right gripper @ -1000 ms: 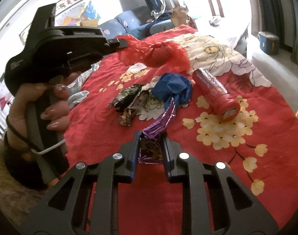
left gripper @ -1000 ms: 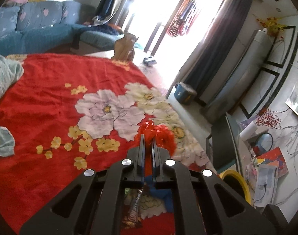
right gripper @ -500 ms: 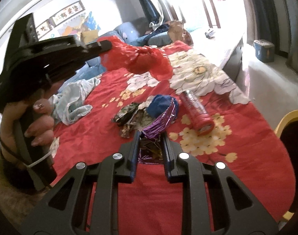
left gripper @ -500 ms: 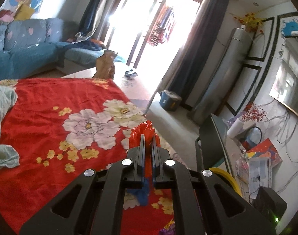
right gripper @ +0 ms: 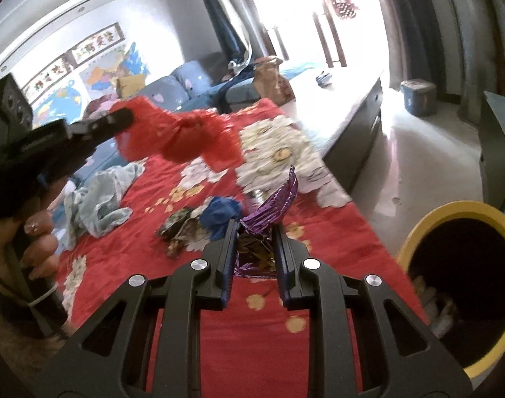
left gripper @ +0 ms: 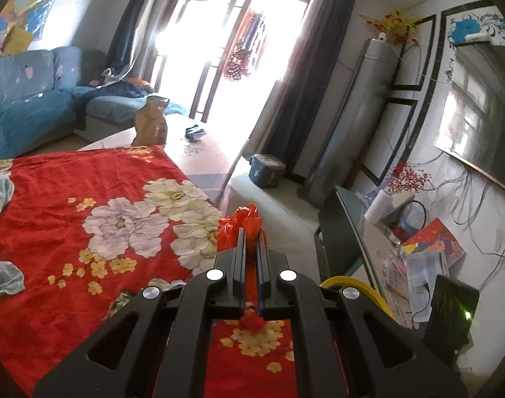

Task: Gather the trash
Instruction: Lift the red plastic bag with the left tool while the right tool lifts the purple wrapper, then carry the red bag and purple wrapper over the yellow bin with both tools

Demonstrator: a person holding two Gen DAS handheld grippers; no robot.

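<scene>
My left gripper is shut on a red plastic bag, held in the air above the red flowered tablecloth; in the right wrist view the bag hangs from that gripper. My right gripper is shut on a purple foil wrapper, lifted off the cloth. A yellow-rimmed black trash bin stands at the table's right edge; its rim shows in the left wrist view. On the cloth lie a blue crumpled wrapper and dark snack wrappers.
A pale green cloth lies on the table's left. A brown paper bag stands beyond the table's far end. A blue sofa lies behind. A glass side table with clutter stands right of the bin.
Both grippers rose and swung right with their loads. The yellow bin came into the right wrist view. The red canister is now hidden behind the purple wrapper.
</scene>
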